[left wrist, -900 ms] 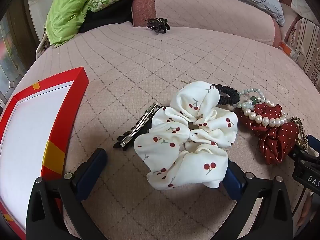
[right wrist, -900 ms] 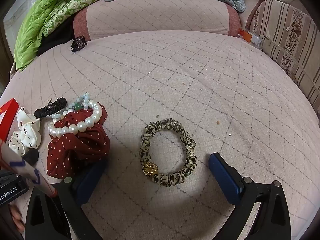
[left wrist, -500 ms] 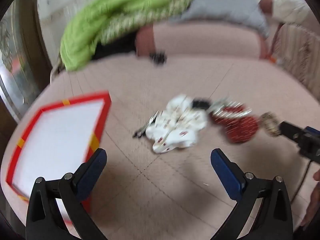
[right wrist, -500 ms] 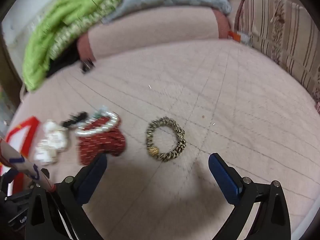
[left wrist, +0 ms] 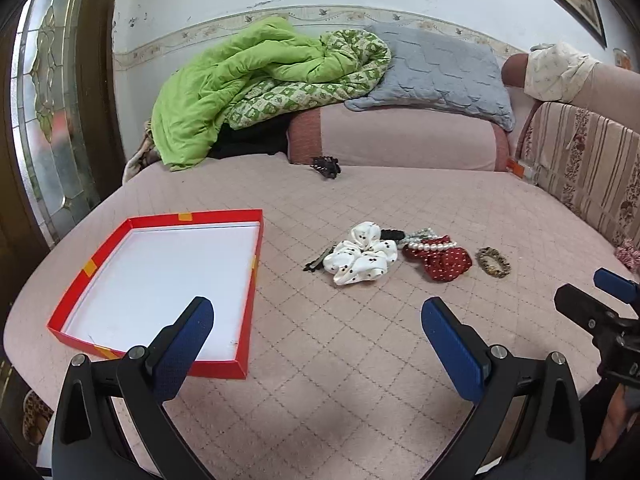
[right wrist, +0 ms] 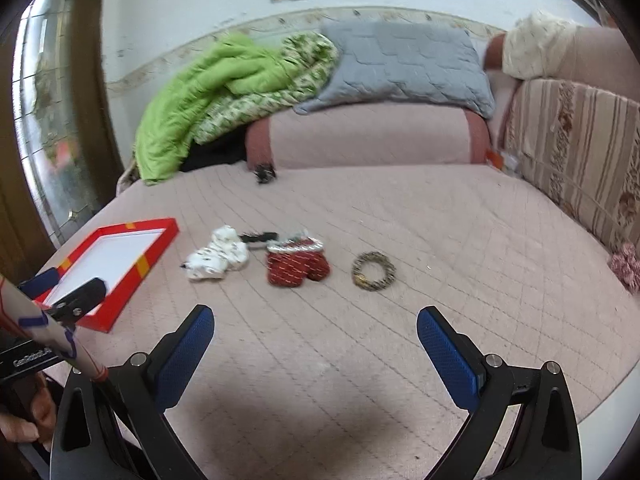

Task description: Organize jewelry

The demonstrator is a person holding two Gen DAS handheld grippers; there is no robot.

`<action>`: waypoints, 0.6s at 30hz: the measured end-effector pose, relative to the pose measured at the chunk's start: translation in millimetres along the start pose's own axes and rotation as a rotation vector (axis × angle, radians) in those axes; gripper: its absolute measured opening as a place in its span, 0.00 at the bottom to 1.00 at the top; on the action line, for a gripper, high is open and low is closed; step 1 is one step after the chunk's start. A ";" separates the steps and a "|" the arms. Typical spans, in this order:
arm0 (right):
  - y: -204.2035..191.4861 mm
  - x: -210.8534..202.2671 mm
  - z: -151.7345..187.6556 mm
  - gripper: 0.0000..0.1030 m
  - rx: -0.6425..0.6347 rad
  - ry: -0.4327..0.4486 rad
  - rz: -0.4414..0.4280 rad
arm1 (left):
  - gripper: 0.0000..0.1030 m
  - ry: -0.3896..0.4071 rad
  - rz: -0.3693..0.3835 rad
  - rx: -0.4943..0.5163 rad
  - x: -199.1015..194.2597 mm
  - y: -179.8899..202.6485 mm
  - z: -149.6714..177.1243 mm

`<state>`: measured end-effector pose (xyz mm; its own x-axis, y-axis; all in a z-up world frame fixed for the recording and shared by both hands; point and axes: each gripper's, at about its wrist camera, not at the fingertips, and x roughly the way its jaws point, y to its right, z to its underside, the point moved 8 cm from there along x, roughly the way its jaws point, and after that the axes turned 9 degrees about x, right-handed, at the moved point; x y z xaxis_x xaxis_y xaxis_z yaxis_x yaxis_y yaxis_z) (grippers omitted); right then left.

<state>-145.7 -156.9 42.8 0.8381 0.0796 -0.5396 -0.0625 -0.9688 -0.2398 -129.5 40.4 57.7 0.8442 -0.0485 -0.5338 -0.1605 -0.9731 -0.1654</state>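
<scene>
Ahead of the left claw (left wrist: 318,326), whose blue pads are standing wide apart and gripping nothing, a small cluster of hair pieces is lying on the pink quilted bed (left wrist: 360,360): a white cherry-print scrunchie (left wrist: 360,259) with a dark metal hair clip (left wrist: 317,261) touching its left edge, a black hair tie (left wrist: 392,235) just behind it, and to its right a red dotted scrunchie (left wrist: 444,263) with a pearl bracelet (left wrist: 434,246) draped over its far side. Farther right, lying apart from the rest, is a leopard-print hair tie (left wrist: 493,262). Left of that claw and close to its left pad, a shallow red box (left wrist: 256,276) with a white floor is sitting open. The right claw (right wrist: 316,342) is likewise gaping with nothing between its pads – the leopard-print hair tie (right wrist: 374,271) is lying ahead of it and slightly right, the red dotted scrunchie (right wrist: 298,268) ahead and slightly left. Far ahead, by the bolster (left wrist: 400,140), a black claw clip (left wrist: 327,166) is resting alone.
</scene>
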 end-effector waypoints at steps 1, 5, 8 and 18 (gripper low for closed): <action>-0.6 0.9 2.0 1.00 -0.001 -0.006 0.000 | 1.00 0.001 0.008 0.005 0.5 1.2 -0.3; -8.4 7.5 4.5 1.00 0.001 -0.020 -0.006 | 1.00 -0.003 0.016 0.012 2.3 2.1 2.7; -9.3 11.9 8.1 1.00 0.001 -0.031 -0.005 | 1.00 -0.011 0.018 0.008 5.3 2.0 2.9; -7.3 17.5 14.6 1.00 -0.030 -0.057 -0.009 | 1.00 -0.048 0.028 -0.038 16.3 0.5 7.6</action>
<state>-138.5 -145.0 23.4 0.8066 0.1007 -0.5825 -0.0378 -0.9746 -0.2208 -119.8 40.8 42.6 0.8142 -0.0662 -0.5768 -0.1636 -0.9794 -0.1185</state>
